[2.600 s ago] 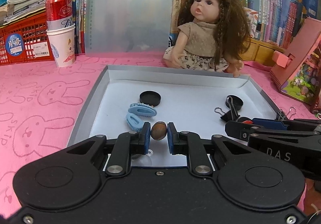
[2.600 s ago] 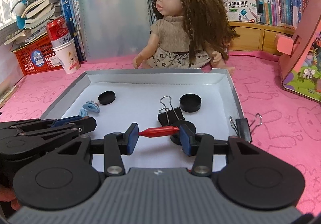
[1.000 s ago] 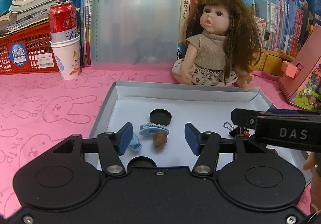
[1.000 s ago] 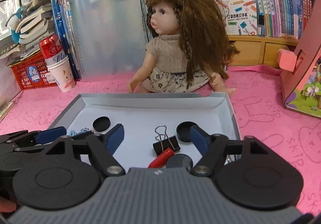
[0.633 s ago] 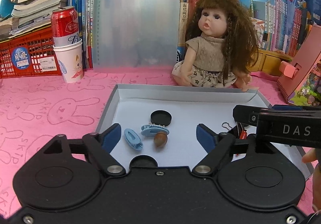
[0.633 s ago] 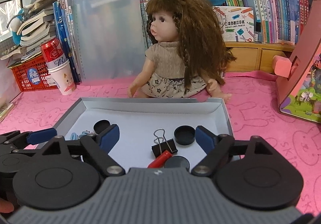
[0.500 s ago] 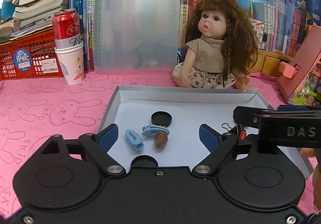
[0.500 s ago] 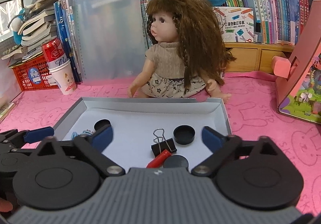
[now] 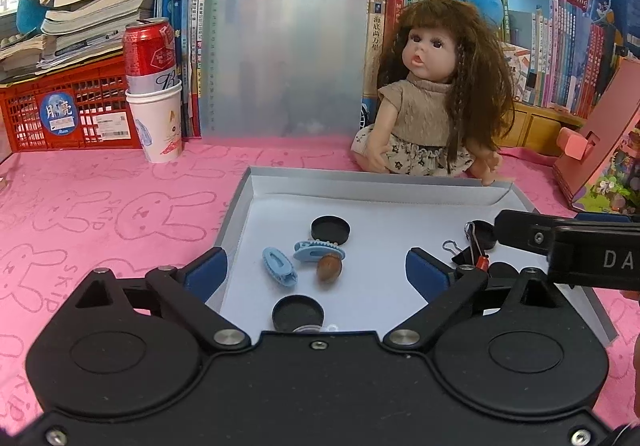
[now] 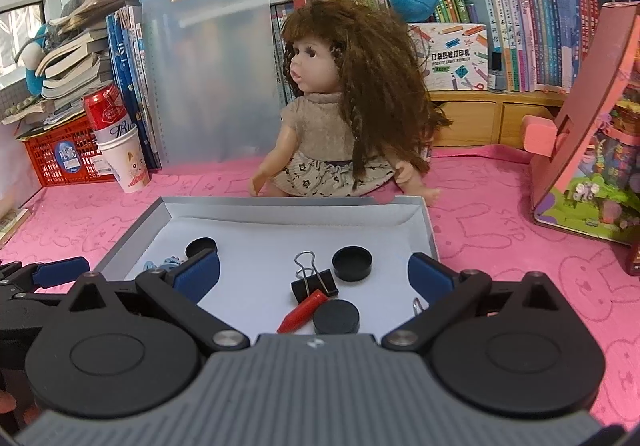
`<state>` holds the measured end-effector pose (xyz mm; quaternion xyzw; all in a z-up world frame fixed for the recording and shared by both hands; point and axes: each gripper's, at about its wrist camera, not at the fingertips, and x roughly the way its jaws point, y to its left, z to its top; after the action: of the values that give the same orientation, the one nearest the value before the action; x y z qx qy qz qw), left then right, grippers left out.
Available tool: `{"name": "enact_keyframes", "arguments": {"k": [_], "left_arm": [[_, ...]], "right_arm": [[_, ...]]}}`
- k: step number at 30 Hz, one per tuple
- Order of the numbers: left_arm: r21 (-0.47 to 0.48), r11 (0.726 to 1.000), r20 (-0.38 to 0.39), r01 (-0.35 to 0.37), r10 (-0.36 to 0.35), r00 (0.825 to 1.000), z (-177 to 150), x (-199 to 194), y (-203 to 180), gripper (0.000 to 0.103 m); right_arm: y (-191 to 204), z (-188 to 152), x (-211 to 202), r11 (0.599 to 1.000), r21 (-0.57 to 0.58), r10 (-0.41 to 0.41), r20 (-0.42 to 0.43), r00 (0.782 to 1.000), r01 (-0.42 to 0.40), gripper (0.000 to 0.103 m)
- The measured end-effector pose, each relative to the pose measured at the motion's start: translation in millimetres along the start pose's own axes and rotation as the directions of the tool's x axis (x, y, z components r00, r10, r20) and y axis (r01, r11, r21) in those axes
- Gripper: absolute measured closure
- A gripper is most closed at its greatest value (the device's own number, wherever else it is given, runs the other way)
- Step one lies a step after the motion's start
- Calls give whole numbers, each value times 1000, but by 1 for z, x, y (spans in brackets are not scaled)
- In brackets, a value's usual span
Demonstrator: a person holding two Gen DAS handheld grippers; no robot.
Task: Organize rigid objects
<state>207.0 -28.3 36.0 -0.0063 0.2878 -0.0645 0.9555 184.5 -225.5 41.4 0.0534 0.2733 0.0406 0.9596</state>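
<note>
2 hair clips [image 9: 280, 266], 4 caps [image 10: 352, 264], perhaps 5

Left gripper [image 9: 316, 272]: my fingers [image 9: 206, 272] are spread wide, holding nothing.
Right gripper [image 10: 314, 276]: my fingers [image 10: 430, 276] are spread wide too, empty.

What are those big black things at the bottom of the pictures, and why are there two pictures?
They are two grabbing tools, one in each of a person's hands. Each carries a camera that looks forward along its two fingers, so you get one picture per tool. The left gripper and the right gripper are both wide open and hold nothing. In front of them is a shallow box lid on a pink cloth. Inside lie a brown nut, blue hair clips, black round caps, a binder clip and a red piece. A doll sits behind.
</note>
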Motion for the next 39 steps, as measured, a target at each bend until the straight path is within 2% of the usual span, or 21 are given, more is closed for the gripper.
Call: {"name": "enact_keyframes", "arguments": {"k": [10, 19, 29, 39], "left_arm": [[-22, 1000, 33, 8, -7, 999, -10, -29, 10, 7], [-4, 1000, 64, 9, -9, 998, -37, -65, 15, 7], [48, 999, 50, 2, -5, 999, -81, -89, 10, 6], [60, 998, 13, 6, -7, 1000, -94, -80, 8, 6]], "right_arm": [[3, -17, -29, 999, -34, -8, 27, 1000, 9, 0], [2, -47, -60, 999, -36, -38, 75, 996, 41, 0], [0, -86, -77, 997, -52, -48, 46, 998, 51, 0], [-1, -103, -72, 996, -73, -59, -6, 998, 58, 0]]}}
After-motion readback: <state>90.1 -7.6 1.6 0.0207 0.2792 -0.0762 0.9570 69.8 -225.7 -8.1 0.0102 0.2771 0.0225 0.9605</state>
